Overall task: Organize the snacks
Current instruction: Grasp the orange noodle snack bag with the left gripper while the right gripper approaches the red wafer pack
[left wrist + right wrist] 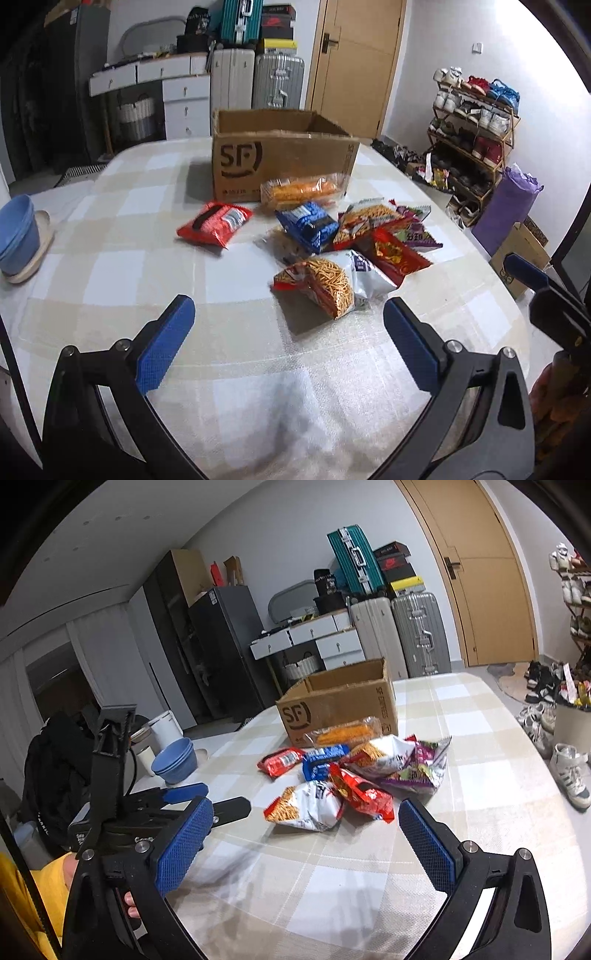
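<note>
Cardboard box (284, 166) is sitting open-topped at 12 o'clock, likely waiting as the bin. Snack packets (332, 236) are lying piled on the table (110, 277) just in front of it. Nearest noodle bag (317, 286) is running its long axis toward 4 o'clock. Left gripper (288, 332) and right gripper (306, 830) are both hovering spread wide, holding nothing, probably lining up a first pick.

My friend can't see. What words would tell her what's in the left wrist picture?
The open left gripper hovers over a checked tablecloth, facing a pile of snack bags in front of an open cardboard box. A red bag lies apart on the left, and blue bowls sit at the table's far left edge.
</note>
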`<move>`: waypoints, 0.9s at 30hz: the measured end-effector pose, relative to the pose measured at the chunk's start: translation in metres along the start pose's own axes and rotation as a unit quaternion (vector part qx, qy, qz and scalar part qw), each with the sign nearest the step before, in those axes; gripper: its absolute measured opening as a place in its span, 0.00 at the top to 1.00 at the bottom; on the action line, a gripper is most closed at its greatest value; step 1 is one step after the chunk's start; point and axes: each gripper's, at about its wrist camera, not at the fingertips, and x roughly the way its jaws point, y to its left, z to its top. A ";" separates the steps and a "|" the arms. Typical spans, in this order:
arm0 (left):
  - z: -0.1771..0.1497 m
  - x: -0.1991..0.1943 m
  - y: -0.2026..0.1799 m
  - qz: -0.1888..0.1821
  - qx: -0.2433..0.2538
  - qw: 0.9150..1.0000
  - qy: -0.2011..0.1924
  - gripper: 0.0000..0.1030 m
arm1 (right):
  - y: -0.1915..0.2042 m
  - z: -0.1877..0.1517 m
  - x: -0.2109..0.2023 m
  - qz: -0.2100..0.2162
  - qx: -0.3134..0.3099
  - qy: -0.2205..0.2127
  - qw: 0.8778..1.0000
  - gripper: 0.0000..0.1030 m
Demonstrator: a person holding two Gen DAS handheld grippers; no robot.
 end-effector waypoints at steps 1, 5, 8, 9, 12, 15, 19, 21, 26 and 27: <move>0.001 0.006 0.000 -0.001 -0.001 1.000 0.005 0.01 | -0.003 -0.001 0.004 0.003 0.004 0.004 1.000 0.01; 0.008 0.038 0.001 -0.007 -0.009 1.000 0.026 0.01 | -0.013 -0.005 0.013 0.002 0.013 0.012 1.000 0.01; 0.013 0.066 0.003 -0.015 -0.019 0.999 0.048 0.01 | -0.023 -0.006 0.020 0.003 0.024 0.018 1.000 0.01; 0.016 0.076 0.003 -0.024 -0.025 0.998 0.057 0.01 | -0.026 -0.006 0.022 0.003 0.028 0.020 0.999 0.01; 0.023 0.095 0.001 -0.036 -0.029 0.997 0.066 0.02 | -0.035 -0.007 0.026 0.007 0.041 0.022 0.999 0.01; 0.028 0.115 -0.008 -0.043 -0.009 0.996 0.077 0.02 | -0.041 -0.008 0.031 0.008 0.046 0.027 0.999 0.01; 0.028 0.139 -0.014 -0.073 -0.008 0.992 0.106 0.02 | -0.046 -0.012 0.035 0.009 0.051 0.032 0.998 0.01; 0.030 0.145 -0.017 -0.078 -0.003 0.992 0.102 0.05 | -0.049 -0.013 0.036 0.011 0.056 0.034 0.998 0.01; 0.035 0.153 -0.020 -0.141 -0.017 0.985 0.102 0.49 | -0.051 -0.014 0.036 0.010 0.058 0.035 0.998 0.01; 0.036 0.155 -0.021 -0.145 -0.020 0.984 0.105 0.51 | -0.051 -0.014 0.036 0.009 0.058 0.037 0.998 0.01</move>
